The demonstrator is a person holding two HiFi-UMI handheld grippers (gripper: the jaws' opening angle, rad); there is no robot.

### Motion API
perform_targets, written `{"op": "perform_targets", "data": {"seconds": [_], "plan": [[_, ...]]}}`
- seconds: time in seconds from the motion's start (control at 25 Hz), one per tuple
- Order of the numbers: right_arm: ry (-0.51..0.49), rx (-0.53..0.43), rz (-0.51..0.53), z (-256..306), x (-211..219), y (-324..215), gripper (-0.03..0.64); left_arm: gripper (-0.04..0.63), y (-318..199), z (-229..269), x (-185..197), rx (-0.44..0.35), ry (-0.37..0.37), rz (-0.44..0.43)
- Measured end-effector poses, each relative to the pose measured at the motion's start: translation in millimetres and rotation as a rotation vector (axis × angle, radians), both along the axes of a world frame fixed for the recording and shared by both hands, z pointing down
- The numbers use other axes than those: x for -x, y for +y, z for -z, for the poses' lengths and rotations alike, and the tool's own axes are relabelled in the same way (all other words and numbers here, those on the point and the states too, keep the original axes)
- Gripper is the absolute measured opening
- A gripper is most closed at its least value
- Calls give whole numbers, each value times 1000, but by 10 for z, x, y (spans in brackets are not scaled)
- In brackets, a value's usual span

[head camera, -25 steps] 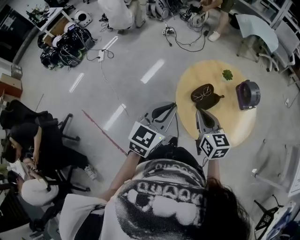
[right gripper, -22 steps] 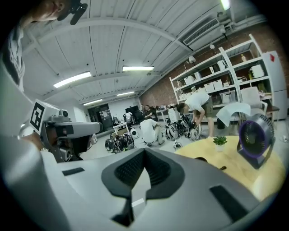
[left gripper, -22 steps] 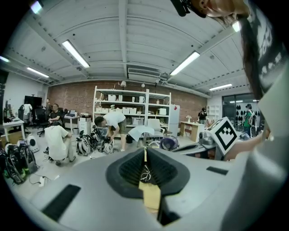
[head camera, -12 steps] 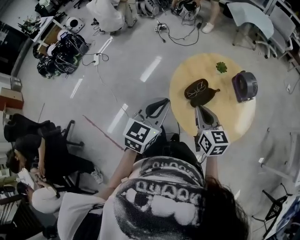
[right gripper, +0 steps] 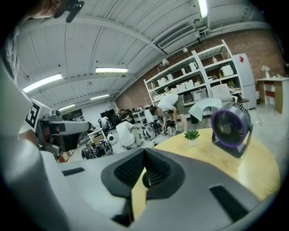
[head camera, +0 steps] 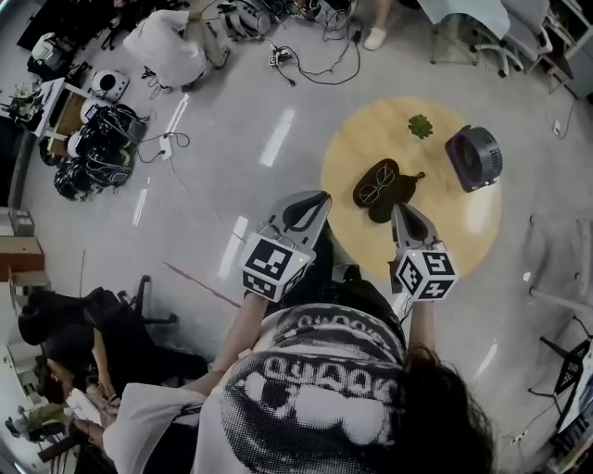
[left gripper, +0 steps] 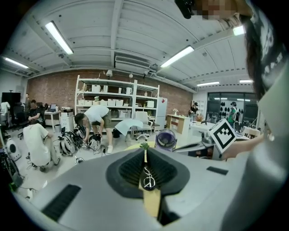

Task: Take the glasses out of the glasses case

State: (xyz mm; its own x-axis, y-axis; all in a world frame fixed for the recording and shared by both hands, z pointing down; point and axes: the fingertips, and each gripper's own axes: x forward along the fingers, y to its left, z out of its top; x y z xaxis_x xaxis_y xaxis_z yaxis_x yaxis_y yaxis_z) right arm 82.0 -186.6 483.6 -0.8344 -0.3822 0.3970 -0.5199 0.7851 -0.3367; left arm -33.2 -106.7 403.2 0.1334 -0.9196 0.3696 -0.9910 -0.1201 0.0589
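A dark glasses case (head camera: 384, 190) lies open on the round wooden table (head camera: 445, 231), with the glasses (head camera: 372, 192) inside it. My left gripper (head camera: 310, 200) is shut and empty, off the table's left edge and left of the case. My right gripper (head camera: 406, 216) is shut and empty over the table, just in front of the case. In the left gripper view, the glasses (left gripper: 147, 177) show through the slit between the closed jaws of the left gripper (left gripper: 145, 151). In the right gripper view, the right gripper (right gripper: 144, 151) is shut, with a dark piece of the case (right gripper: 146, 179) visible behind it.
A purple fan (head camera: 473, 157) and a small potted plant (head camera: 421, 125) stand on the table's far side. Cables, helmets (head camera: 88, 157) and seated or bending people (head camera: 171, 42) are spread over the floor to the left and back. A grey chair (head camera: 482, 23) stands behind the table.
Both grippers have moved forward and lower toward the table, and the case now lies closer to their tips. Both stayed shut.
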Motion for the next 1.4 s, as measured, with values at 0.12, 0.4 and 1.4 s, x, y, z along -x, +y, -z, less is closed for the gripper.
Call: {"op": "perform_targets", "data": {"seconds": [0.12, 0.4, 1.4], "plan": [[29, 10, -79, -89, 142, -225, -2, 21, -252, -38, 250, 6, -1, -61], [46, 113, -317, -294, 360, -661, 15, 21, -870, -69, 677, 2, 5, -250], [426, 372, -640, -1822, 477, -658, 187, 21, -1511, -454, 767, 46, 24, -711]]}}
